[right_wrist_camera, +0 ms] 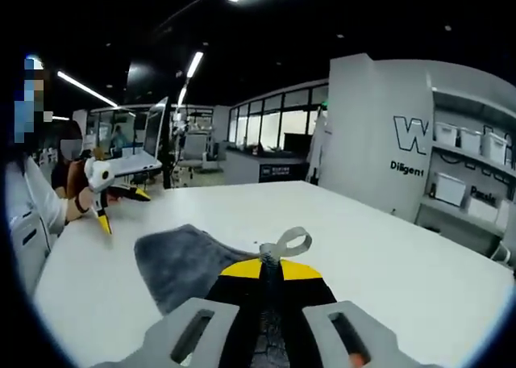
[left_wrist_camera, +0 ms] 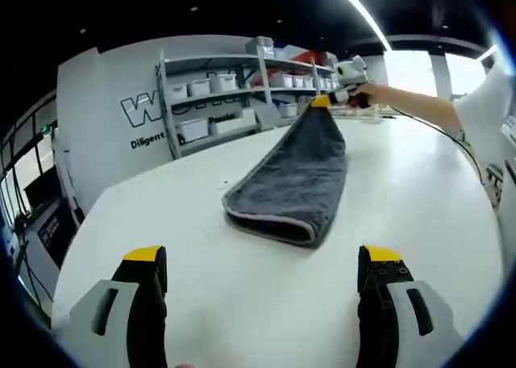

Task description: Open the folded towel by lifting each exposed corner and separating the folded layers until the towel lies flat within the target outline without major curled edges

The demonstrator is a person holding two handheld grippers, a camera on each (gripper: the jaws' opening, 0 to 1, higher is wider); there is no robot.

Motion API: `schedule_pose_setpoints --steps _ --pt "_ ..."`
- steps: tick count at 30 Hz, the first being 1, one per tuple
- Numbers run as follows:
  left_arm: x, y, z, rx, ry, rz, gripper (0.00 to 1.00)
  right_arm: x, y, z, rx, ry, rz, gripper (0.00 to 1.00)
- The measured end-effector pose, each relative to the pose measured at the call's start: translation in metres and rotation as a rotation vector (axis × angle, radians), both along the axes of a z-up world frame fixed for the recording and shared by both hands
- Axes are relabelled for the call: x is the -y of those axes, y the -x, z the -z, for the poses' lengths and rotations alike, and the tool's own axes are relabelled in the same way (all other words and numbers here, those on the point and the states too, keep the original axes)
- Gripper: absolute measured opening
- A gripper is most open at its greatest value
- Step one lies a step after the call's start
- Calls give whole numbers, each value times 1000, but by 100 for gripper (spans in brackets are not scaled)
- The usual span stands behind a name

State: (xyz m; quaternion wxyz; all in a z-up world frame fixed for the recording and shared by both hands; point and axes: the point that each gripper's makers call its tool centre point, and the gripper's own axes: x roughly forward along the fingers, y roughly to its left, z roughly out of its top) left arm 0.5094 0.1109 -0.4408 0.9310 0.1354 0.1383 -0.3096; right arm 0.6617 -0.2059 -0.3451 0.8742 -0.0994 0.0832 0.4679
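While the grey towel (left_wrist_camera: pixel 289 182) lies folded on the white table (left_wrist_camera: pixel 419 215), its far end is drawn up off the surface to a narrow peak held by the right gripper (left_wrist_camera: pixel 322 102), seen in the left gripper view at the far side of the table with a person's sleeve behind it. The near end of the towel rests flat, showing a rounded folded edge with stitched trim, and it sits well ahead of the left gripper (left_wrist_camera: pixel 262 267), whose yellow-tipped jaws stand wide apart and hold nothing. The towel lies between the lines of those two jaws, apart from both. In the right gripper view, the right gripper's (right_wrist_camera: pixel 269 265) jaws are pressed together on the towel's (right_wrist_camera: pixel 181 263) corner, with a small grey hanging loop (right_wrist_camera: pixel 289 244) sticking up just above the yellow tips; the rest of the cloth spreads down and to the left onto the table (right_wrist_camera: pixel 387 255). The left gripper (right_wrist_camera: pixel 103 197) shows at the left of that view, above the table edge. Shelving (left_wrist_camera: pixel 234 94) with white bins stands against the wall behind the table.
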Motion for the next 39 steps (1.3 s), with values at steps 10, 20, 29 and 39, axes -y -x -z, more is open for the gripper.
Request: schedule_pose_setpoints --steps 10,20,29,39 --pt "1 1 0 -1 1 3 97 -2 11 -6 19 5 -34 1" --pt "2 1 1 -3 2 4 97 -2 23 -7 32 20 -60 1" --pt "2 1 3 -8 -1 5 97 -3 31 -8 37 30 -77 1" --pt "2 0 4 -10 -3 6 97 -4 42 -8 46 39 -95 1"
